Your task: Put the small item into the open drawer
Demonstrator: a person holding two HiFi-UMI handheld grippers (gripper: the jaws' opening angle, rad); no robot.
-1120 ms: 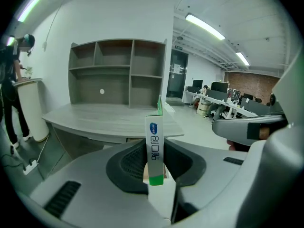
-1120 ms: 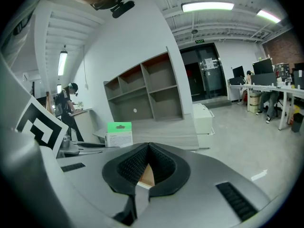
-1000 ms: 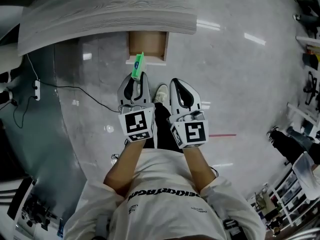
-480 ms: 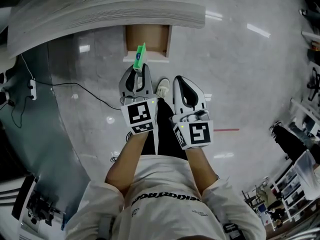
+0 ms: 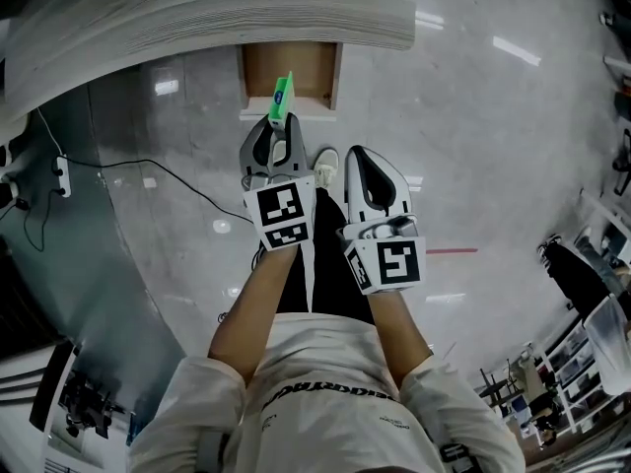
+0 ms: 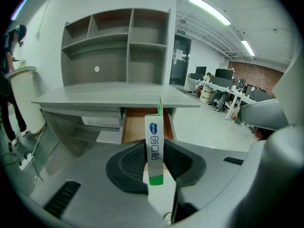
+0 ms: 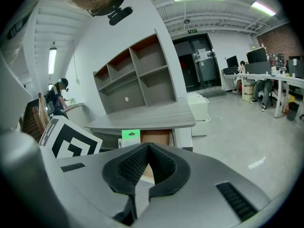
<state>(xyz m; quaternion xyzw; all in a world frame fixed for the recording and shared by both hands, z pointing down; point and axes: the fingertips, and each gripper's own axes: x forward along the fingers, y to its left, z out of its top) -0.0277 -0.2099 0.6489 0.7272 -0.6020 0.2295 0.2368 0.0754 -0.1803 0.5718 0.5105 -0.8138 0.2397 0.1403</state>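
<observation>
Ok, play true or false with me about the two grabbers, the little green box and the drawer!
1. The left gripper is pinching a thin green and white box. True.
2. The box is lying inside the drawer. False: it is between the left gripper's jaws, outside the drawer.
3. The drawer under the desk is pulled open. True.
4. The right gripper is carrying something too. False: its jaws are together with nothing between them.
</observation>
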